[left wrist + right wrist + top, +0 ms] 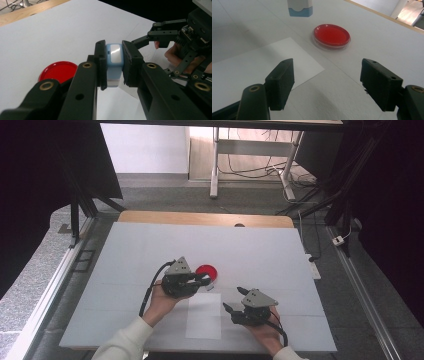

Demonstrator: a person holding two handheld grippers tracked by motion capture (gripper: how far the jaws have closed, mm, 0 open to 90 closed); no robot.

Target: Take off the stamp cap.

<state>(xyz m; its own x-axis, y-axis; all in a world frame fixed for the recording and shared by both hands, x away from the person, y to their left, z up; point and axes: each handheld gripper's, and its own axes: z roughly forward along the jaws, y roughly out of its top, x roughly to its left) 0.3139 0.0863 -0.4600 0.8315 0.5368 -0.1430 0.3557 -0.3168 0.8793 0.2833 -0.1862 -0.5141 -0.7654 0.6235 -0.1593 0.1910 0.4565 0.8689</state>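
My left gripper (pixel 113 75) is shut on a small light-blue and white block (pixel 115 53), which stands upright between its pads. In the high view this gripper (pixel 206 281) hovers just in front of a round red dish (pixel 207 271). The dish (pixel 58 71) lies flat on the table, left of the held block. My right gripper (pixel 327 82) is open with nothing between its jaws. It points at the red dish (pixel 331 35), and the block (pixel 300 7) hangs at the top edge of its view. In the high view the right gripper (pixel 231 300) sits right of a white paper sheet (pixel 204 315).
A white board (pixel 150 250) covers the table, with a wooden strip (pixel 200 218) along its far edge. The paper sheet (pixel 249 72) lies flat near the front edge. The right gripper's fingers (pixel 162 35) reach in at the right of the left gripper view.
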